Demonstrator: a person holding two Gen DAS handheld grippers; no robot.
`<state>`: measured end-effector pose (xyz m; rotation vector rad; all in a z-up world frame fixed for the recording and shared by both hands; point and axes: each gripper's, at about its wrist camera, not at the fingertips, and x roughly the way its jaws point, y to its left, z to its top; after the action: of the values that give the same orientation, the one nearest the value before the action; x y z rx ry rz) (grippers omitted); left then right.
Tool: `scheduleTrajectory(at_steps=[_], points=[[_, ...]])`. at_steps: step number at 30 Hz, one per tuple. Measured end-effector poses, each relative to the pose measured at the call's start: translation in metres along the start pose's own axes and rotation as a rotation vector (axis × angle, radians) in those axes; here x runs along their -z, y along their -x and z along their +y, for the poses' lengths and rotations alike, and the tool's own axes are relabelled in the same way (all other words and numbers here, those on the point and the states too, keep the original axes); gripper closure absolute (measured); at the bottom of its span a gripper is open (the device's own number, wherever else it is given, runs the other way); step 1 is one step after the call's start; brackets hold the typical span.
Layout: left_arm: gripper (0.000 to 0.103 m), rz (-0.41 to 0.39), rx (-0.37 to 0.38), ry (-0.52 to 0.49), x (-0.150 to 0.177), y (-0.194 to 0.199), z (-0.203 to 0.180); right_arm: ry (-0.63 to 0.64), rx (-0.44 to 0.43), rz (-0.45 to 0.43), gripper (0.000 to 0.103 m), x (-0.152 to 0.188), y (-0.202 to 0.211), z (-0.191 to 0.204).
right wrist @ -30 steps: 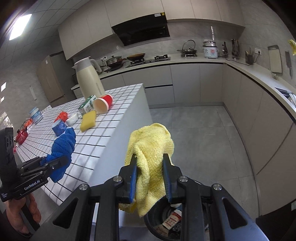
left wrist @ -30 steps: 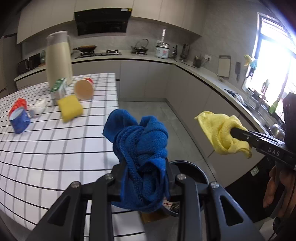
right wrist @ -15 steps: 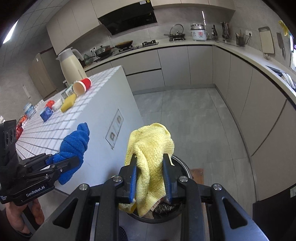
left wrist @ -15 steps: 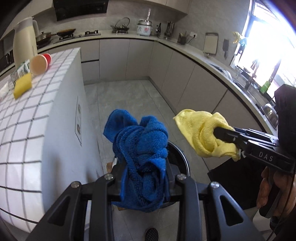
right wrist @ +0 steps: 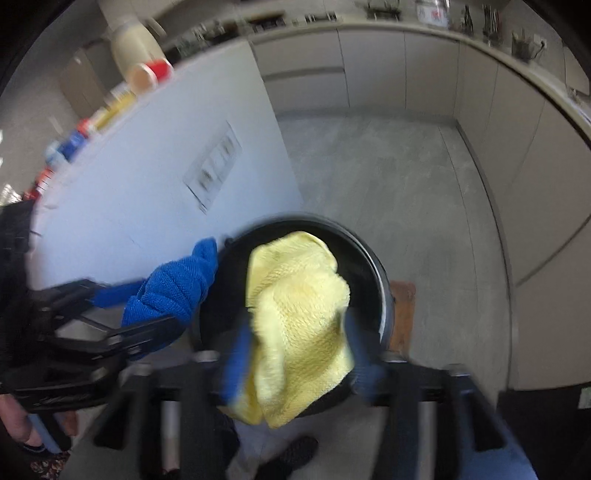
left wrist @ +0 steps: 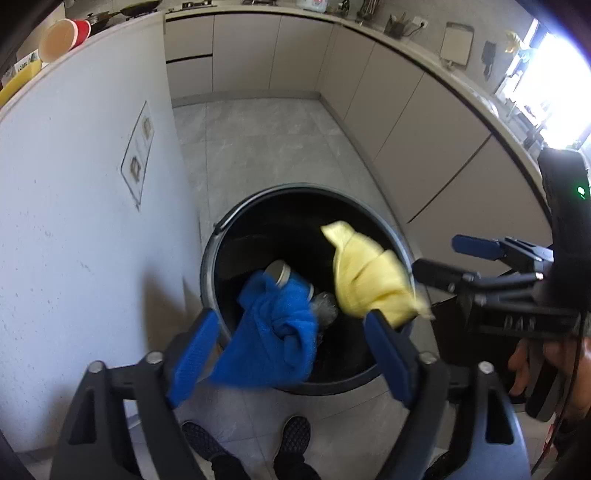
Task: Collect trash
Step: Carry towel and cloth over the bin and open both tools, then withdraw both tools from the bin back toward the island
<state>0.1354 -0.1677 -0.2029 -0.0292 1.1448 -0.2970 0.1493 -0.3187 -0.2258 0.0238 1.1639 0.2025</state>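
Observation:
A round black trash bin (left wrist: 221,229) stands on the floor beside the island, with a metal-lidded jar (left wrist: 279,271) inside. My left gripper (left wrist: 290,317) hangs over its near rim, jaws opening wide. The blue cloth (left wrist: 273,332) sags loose between the blue pads (left wrist: 192,354) and down into the bin. My right gripper (right wrist: 295,328) is also over the bin (right wrist: 380,280) with jaws opening. The yellow cloth (right wrist: 299,325) drops between its blurred pads, gripped by neither. The left wrist view shows the yellow cloth (left wrist: 369,280) off the right gripper's (left wrist: 436,258) tips. The blue cloth (right wrist: 173,284) shows at the left.
The white island wall (left wrist: 92,221) with a socket panel (left wrist: 138,147) rises just left of the bin. A red cup (left wrist: 64,33) lies on the island top. The person's shoes (left wrist: 291,435) are below the bin, a brown block (right wrist: 402,310) lies on the floor beside it, and grey cabinets (left wrist: 424,147) curve round.
Both grippers have sunk and tipped down over the bin. Both were shut on their cloths; now the jaws stand wide and the blue and yellow cloths are falling into the bin.

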Motion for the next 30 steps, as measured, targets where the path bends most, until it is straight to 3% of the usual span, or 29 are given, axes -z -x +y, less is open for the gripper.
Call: scheduleTrajectory(at_steps=[4,6,7,13,23,30], points=[[0.003,-0.048,-0.061,-0.018,0.005,0.008,-0.002,-0.114,0.064,0.04,0.015,0.004,-0.01,-0.036],[0.001,-0.067,-0.073,-0.008,0.004,0.012,0.0,-0.159,0.082,0.018,0.001,0.005,-0.004,-0.049],[0.001,-0.072,-0.08,-0.001,0.003,0.014,0.0,-0.167,0.091,0.009,0.0,0.004,-0.002,-0.052],[0.001,-0.112,-0.112,0.0,-0.002,0.025,0.002,-0.153,0.12,-0.05,0.0,-0.003,0.017,-0.049],[0.001,-0.154,-0.103,-0.017,-0.019,0.038,-0.003,-0.139,0.136,-0.096,0.0,-0.023,0.037,-0.04],[0.001,-0.225,-0.118,-0.048,-0.032,0.082,-0.005,-0.167,0.136,-0.205,0.0,-0.036,0.07,-0.03]])
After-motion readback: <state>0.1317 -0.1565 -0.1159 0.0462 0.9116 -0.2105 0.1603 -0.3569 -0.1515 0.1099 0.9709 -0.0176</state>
